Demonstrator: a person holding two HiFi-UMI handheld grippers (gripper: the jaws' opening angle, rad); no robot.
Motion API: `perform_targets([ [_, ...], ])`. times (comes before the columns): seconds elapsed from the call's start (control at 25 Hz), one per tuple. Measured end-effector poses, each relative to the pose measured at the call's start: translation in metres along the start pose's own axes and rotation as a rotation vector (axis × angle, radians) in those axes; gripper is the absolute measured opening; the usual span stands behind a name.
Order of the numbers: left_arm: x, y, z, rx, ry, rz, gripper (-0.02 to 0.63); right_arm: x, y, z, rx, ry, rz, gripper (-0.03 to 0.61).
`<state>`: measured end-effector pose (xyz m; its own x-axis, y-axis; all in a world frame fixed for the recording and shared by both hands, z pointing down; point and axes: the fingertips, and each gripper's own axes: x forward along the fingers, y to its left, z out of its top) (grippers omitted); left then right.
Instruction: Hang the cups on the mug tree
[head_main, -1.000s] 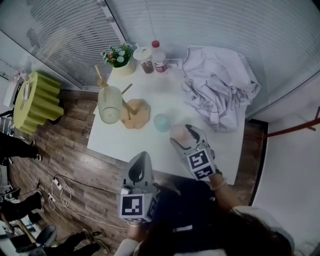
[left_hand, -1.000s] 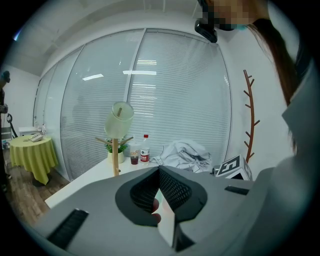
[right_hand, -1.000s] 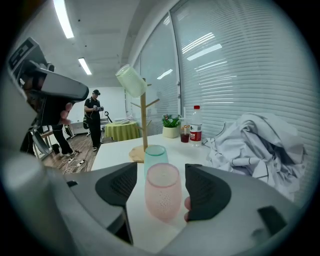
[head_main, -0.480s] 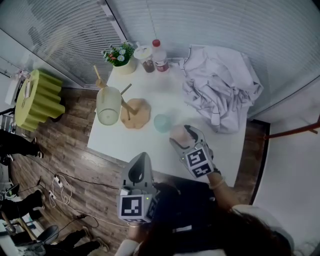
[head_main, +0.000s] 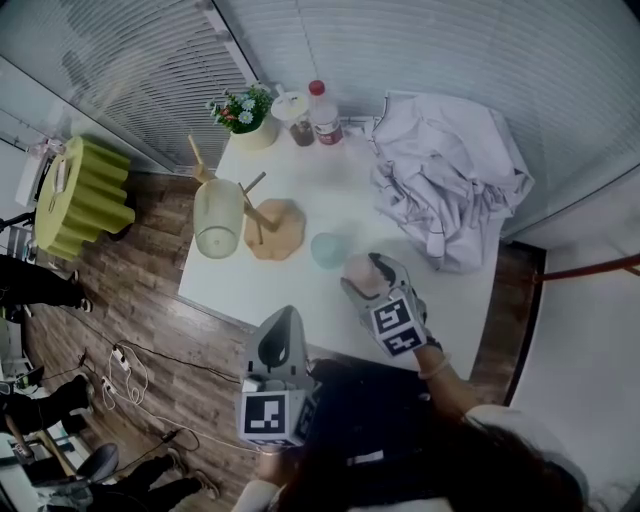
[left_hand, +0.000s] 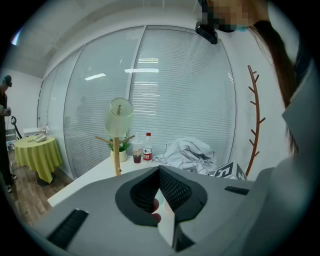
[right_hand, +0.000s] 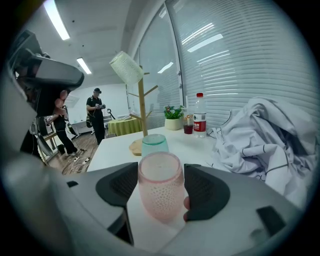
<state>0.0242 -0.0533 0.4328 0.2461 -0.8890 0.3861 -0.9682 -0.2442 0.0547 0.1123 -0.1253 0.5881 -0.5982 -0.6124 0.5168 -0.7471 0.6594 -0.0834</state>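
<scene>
Right gripper view looks straight down your right gripper (right_hand: 161, 187), and its jaws stand wide apart with the pink cup (right_hand: 159, 172) between them. The dark pads sit just beside the cup's dotted sides, one on each flank, but they do not visibly press on it. The cup stands on the white table (head_main: 300, 290) near the edge closest to you, and its bottom rests on the tabletop.

Just behind the pink cup stands a teal cup (head_main: 329, 249), close to it but apart. It sits between the pink cup and the round wooden base of the mug tree (head_main: 275, 230). The mug tree is upright near the table's left edge in the head view. A pale green cup (head_main: 218, 217) hangs tilted on one of its pegs, and the other pegs that show are bare.

Your left gripper (left_hand: 159, 170) has its jaws together at the tips with no cup or other object between them. In the head view it is held off the table's near edge, above the wooden floor, well apart from both cups.

At the far end of the table stand a potted plant (head_main: 243, 112), a lidded drink (head_main: 294, 112) and a red-capped bottle (head_main: 322, 115), all in a row. A crumpled white garment (head_main: 450, 190) covers the table's far right corner, well apart from the cups.
</scene>
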Motion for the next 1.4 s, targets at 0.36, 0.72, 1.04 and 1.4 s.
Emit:
perform_targets([
  [0.36,-0.003,0.004,0.002,-0.003,-0.008,0.023,0.002,0.003,0.001,-0.001,-0.018,0.003,0.003,0.287],
  [0.72,-0.009,0.006,0.004,-0.001,-0.012,0.027,0.002,-0.003,0.0,0.001,0.004,-0.007,-0.006,0.284],
  [1.04,-0.011,0.007,0.01,0.009,-0.028,-0.012,0.002,-0.013,-0.002,0.007,0.043,-0.026,-0.047,0.284],
  [1.4,-0.01,0.014,0.018,0.03,-0.051,-0.058,0.002,-0.022,-0.005,0.018,0.064,-0.049,-0.106,0.284],
])
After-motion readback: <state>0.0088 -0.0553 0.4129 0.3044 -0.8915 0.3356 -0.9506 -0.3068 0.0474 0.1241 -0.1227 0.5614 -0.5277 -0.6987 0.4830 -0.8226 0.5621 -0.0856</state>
